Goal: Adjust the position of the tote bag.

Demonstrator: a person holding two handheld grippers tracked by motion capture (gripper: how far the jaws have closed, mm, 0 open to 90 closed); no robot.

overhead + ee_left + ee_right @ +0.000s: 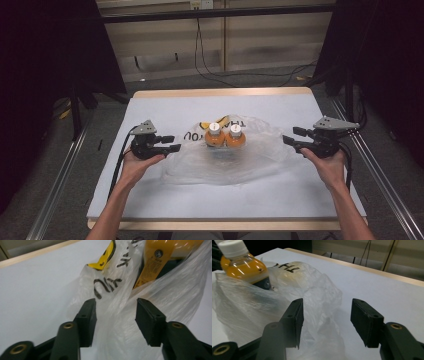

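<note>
Two orange drink bottles with white caps stand side by side in a crumpled clear plastic bag with black lettering, at the middle of the table. My left gripper hovers at the bag's left edge, jaws apart. In the left gripper view the left gripper has bag film lying under the gap, and no pad presses on it; a bottle sits beyond. My right gripper is held off the bag's right edge. In its own view the right gripper stands open above the bag, with a bottle at far left.
A white sheet covers the wooden table. Metal rails run along both sides of the table, and cables lie on the floor behind it. Bare tabletop stretches in front of the bag and to either side.
</note>
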